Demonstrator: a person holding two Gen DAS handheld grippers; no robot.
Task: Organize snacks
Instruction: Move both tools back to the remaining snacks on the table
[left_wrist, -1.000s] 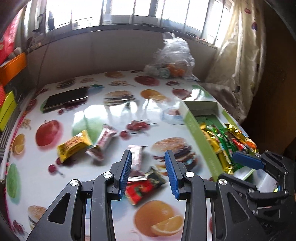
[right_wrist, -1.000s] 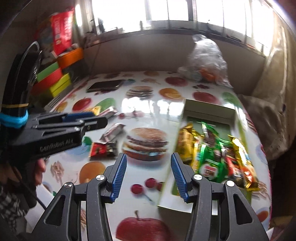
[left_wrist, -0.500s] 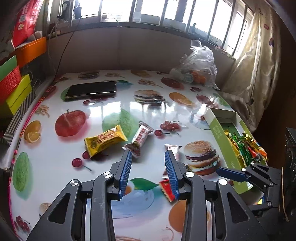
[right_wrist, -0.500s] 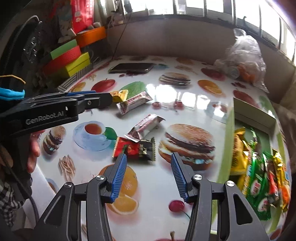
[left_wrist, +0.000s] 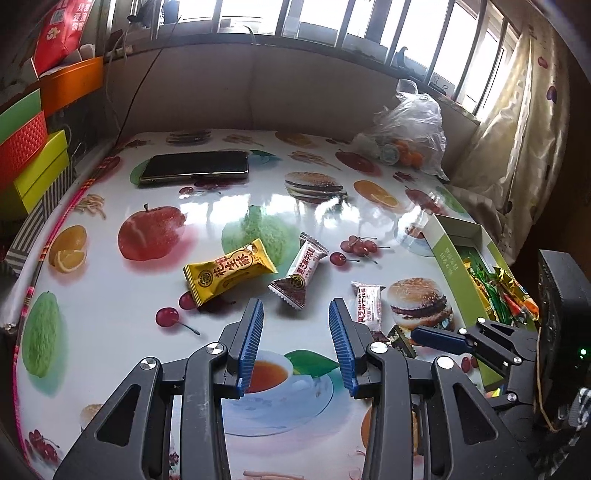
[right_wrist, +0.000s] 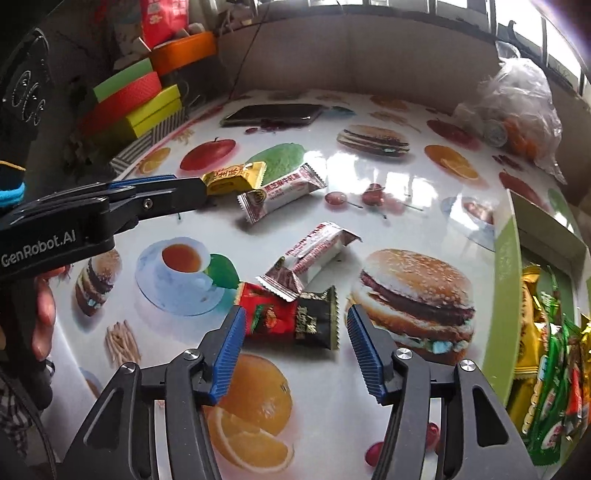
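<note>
Fruit and burger prints cover the glossy worktop (left_wrist: 207, 206), and the printed teacup (right_wrist: 181, 273) serves as landmark. Nearest, the right gripper (right_wrist: 293, 341) is spread wide, empty, just above a red and black snack packet (right_wrist: 291, 319) lying right of the teacup. The left gripper (left_wrist: 295, 343) is also spread and empty above the teacup. Beyond the teacup lie a yellow snack (left_wrist: 229, 271) and a white and brown snack (left_wrist: 301, 271); another white snack (right_wrist: 314, 251) overlaps the red packet. Far right of the teacup, a green box (left_wrist: 448, 258) holds more wrapped snacks. Farther back lie a phone (left_wrist: 195, 166) and a plastic bag (left_wrist: 410, 129).
</note>
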